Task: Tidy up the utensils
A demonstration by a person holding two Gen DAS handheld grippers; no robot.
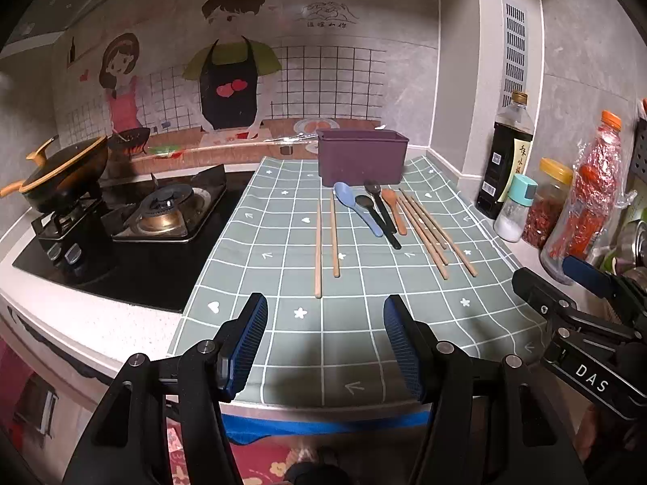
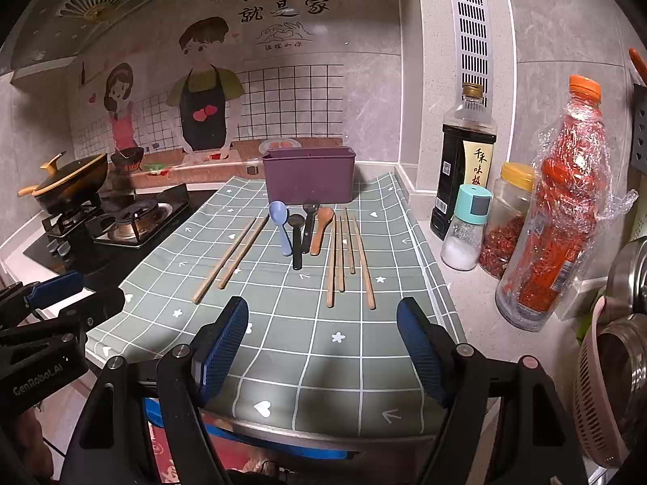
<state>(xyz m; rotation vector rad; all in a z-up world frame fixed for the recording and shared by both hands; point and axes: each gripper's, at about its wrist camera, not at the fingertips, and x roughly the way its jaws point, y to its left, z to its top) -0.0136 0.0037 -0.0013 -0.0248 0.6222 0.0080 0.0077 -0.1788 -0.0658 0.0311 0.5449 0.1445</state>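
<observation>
My left gripper (image 1: 325, 347) and right gripper (image 2: 323, 351) hang spread wide at the bottom of each frame, nothing between the pads, over the near edge of the green mat (image 1: 283, 283). At mid-frame lie two chopsticks (image 1: 326, 242), then four spoons (image 1: 374, 210), then four more chopsticks (image 1: 434, 234). Behind them, upper centre, stands the purple box (image 1: 362, 157).

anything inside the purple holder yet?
Nothing pokes above the purple holder's rim, and a divider shows at its top. Its interior is hidden by the front wall. Spoons and chopsticks lie on the mat.
</observation>
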